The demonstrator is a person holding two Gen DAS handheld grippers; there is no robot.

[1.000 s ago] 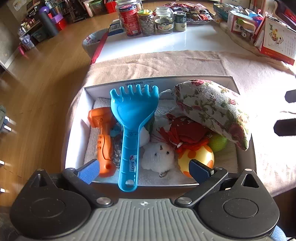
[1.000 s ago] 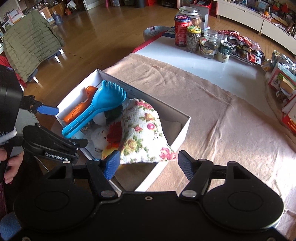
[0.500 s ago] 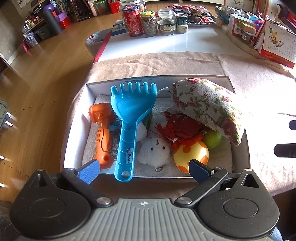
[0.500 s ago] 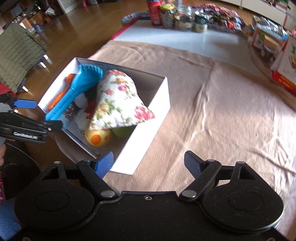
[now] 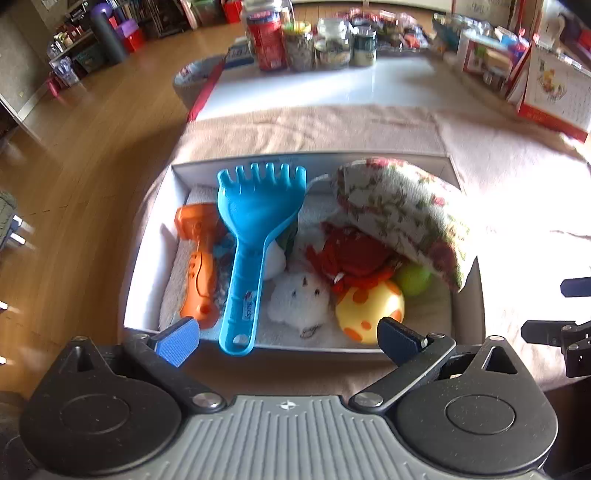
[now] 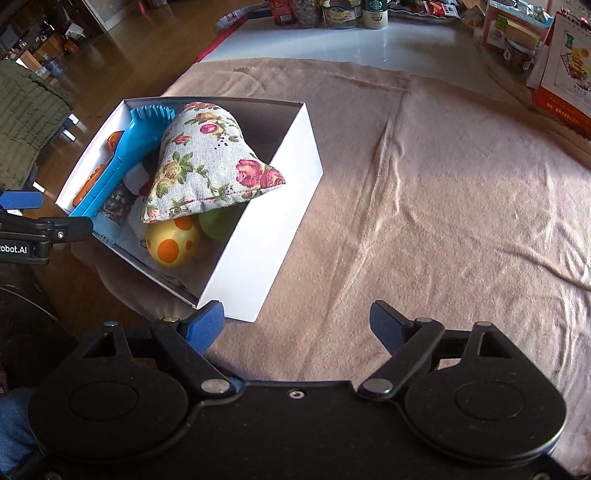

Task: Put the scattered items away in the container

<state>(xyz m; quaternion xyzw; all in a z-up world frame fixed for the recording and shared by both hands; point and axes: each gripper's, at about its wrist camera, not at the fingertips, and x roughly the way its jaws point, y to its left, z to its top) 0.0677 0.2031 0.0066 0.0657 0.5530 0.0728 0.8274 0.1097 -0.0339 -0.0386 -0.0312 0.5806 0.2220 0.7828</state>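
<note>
A white box (image 5: 147,266) (image 6: 273,236) on the pink cloth holds a blue toy rake (image 5: 255,229) (image 6: 129,155), an orange toy (image 5: 199,258), a white plush (image 5: 299,299), a red item (image 5: 351,254), a spotted yellow egg (image 5: 369,306) (image 6: 173,243), a green ball (image 5: 413,278) and a floral pouch (image 5: 402,210) (image 6: 207,162) leaning over its right wall. My left gripper (image 5: 288,339) stands open above the box's near wall, holding nothing. My right gripper (image 6: 295,325) is over bare cloth by the box's near corner, its jaws opening with nothing between them.
Jars and cans (image 5: 306,48) (image 6: 332,11) stand on the white table top beyond the cloth. Boxes and a calendar (image 5: 554,92) (image 6: 565,77) crowd the far right. Wooden floor (image 5: 74,147) lies left. Open pink cloth (image 6: 443,206) stretches right of the box.
My right gripper has drawn back from the floral pouch, moved right and down to the cloth beside the box, and its jaws have widened. The left gripper has hardly moved.
</note>
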